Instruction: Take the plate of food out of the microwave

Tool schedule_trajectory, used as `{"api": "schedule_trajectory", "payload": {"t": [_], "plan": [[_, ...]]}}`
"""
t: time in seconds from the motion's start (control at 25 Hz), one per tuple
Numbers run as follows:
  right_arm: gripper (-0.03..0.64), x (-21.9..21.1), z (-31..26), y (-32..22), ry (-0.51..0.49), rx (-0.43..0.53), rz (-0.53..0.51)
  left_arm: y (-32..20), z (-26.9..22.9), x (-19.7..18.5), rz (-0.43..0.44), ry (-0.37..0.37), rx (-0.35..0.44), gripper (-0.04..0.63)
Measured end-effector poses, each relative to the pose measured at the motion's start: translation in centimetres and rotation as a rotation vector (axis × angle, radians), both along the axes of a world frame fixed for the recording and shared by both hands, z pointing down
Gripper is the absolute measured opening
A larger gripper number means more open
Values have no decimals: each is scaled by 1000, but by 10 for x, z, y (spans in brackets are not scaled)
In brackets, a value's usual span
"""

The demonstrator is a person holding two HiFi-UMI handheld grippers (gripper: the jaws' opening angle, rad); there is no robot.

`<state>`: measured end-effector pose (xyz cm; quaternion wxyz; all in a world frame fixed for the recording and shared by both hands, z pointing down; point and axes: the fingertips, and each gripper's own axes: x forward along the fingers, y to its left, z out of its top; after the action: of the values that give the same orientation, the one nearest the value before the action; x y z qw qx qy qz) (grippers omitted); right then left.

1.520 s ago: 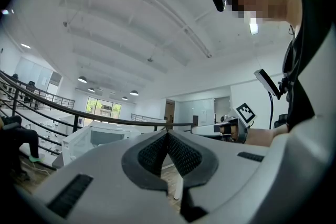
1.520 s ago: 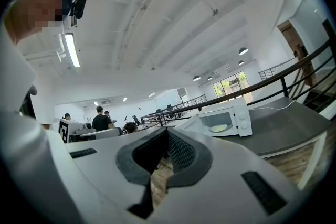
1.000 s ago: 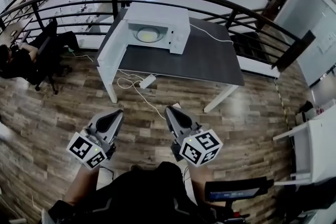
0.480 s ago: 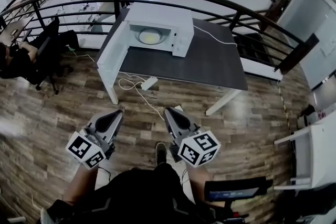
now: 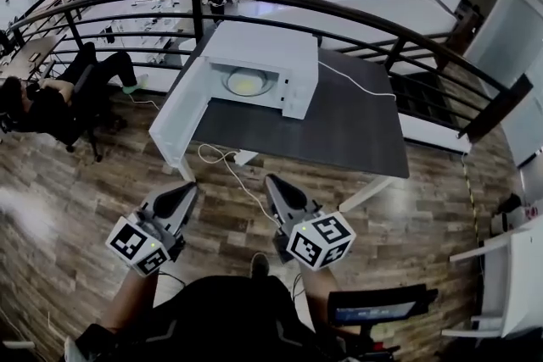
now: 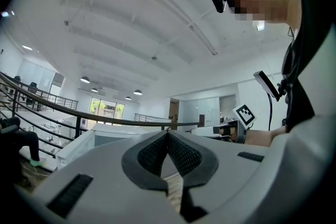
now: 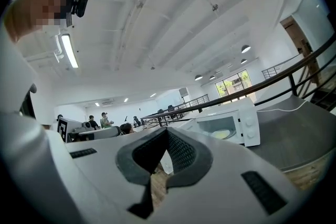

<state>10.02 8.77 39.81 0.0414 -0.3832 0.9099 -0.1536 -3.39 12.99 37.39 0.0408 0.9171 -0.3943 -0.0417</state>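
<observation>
A white microwave (image 5: 265,64) stands on a dark grey table (image 5: 339,127), its door (image 5: 180,113) swung open to the left. Inside lies a plate of yellowish food (image 5: 246,82), also seen in the right gripper view as a pale plate (image 7: 221,134). Both grippers hang low over the wooden floor, well short of the table. My left gripper (image 5: 188,189) is shut with nothing in it, its pads meeting at the tip (image 6: 168,135). My right gripper (image 5: 273,182) is likewise shut and empty (image 7: 167,131).
A curved black railing (image 5: 356,13) runs behind the table. A white cable (image 5: 225,161) trails on the floor under the table's front edge, and a cord (image 5: 352,80) crosses the tabletop. A seated person (image 5: 51,102) is at the left. A white desk (image 5: 509,267) stands at the right.
The table and microwave have grown nearer and larger in the head view as the person walks toward them. Both grippers hold the same pose and stay shut.
</observation>
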Motion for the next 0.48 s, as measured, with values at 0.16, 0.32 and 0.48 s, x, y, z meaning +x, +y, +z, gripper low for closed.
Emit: {"api": "schedule_trajectory", "payload": {"t": [0.16,0.32,0.48], "plan": [[0,20,-1,-37,-7,3,-17,-36,-1,18,-23,-6,-3,5],[0,41,1,-70,-10,1,-29,-67,0,38,-40,-6,-1,5],[0,57,2,-96,-13,9,-61,-92,1,57,-59,-14,-3,5]]}}
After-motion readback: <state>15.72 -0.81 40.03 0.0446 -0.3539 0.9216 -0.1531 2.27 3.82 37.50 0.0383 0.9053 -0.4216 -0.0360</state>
